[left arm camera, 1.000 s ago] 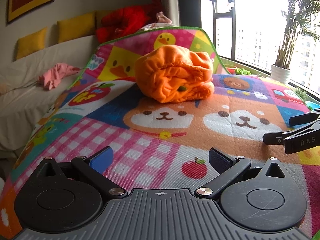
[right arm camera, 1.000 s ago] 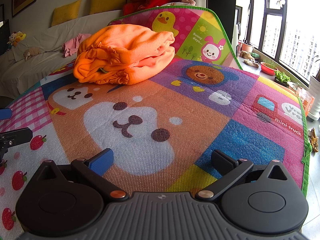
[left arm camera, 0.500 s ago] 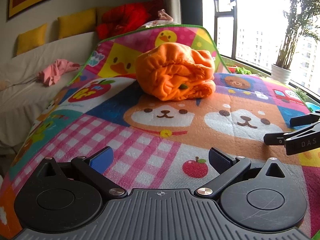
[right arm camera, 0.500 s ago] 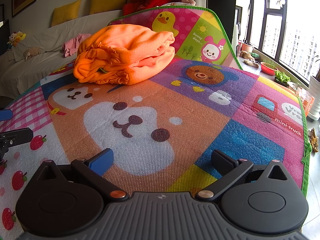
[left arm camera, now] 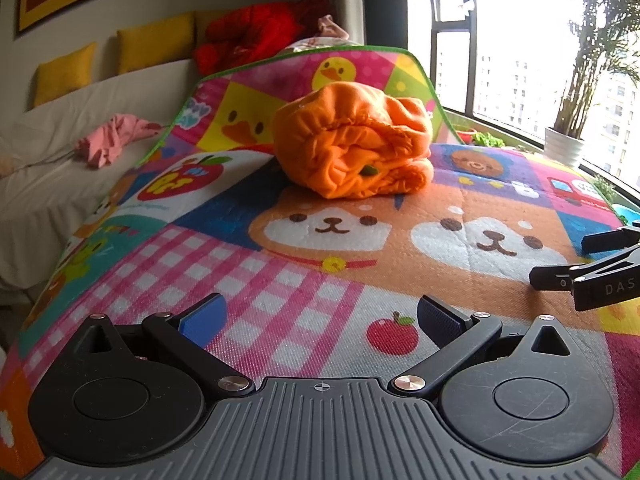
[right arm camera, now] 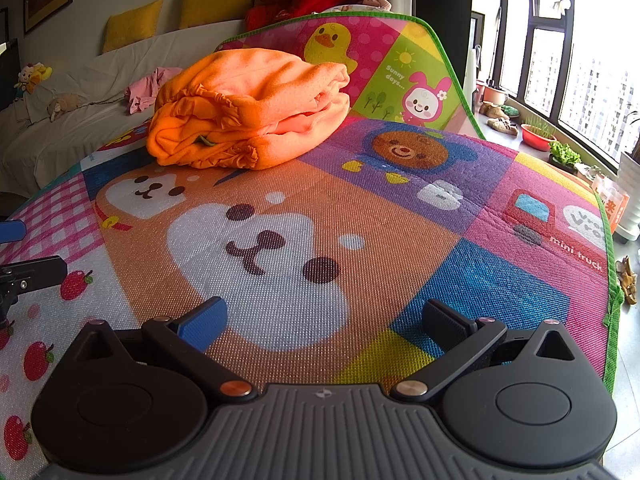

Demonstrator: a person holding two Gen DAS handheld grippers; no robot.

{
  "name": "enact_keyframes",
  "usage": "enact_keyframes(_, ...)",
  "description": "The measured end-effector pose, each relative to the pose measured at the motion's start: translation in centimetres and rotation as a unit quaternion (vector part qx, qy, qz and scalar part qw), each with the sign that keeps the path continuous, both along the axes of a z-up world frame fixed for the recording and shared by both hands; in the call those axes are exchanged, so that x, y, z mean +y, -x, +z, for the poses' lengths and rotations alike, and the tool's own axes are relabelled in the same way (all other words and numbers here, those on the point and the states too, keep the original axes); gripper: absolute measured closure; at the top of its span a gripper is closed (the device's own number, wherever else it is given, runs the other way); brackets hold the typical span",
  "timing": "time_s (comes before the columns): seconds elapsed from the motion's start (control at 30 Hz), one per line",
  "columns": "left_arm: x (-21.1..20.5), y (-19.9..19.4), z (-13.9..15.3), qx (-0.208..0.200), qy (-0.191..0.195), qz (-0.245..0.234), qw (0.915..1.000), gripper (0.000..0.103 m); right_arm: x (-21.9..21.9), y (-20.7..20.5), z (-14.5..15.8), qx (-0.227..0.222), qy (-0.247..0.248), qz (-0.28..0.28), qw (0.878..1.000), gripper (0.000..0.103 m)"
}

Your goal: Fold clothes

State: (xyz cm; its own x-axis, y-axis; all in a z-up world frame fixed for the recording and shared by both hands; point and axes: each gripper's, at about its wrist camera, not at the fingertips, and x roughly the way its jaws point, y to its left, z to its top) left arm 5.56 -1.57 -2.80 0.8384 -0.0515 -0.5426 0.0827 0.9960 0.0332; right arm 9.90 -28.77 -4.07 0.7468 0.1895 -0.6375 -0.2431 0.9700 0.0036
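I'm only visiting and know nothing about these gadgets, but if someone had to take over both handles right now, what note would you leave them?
Left gripper: jaws open, holding nothing, low over the play mat.
Right gripper: jaws open, holding nothing, also low over the mat.
The orange garment lies at the far end of the mat as a folded, rather lumpy bundle, clear of both grippers.
A pink garment lies crumpled on the white sofa, off the mat.
Done: the orange piece looks folded.
Left: probably tidy that bundle if needed, then fetch the pink piece. That is a guess.
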Motion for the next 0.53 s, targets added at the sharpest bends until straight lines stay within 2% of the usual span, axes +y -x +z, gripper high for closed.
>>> enact_keyframes(0.53,0.00,0.14,0.03,-0.005,0.001,-0.001,1.0000,0.000,-0.02,-0.01,0.00,0.000,0.000,0.000,1.000,0.000)
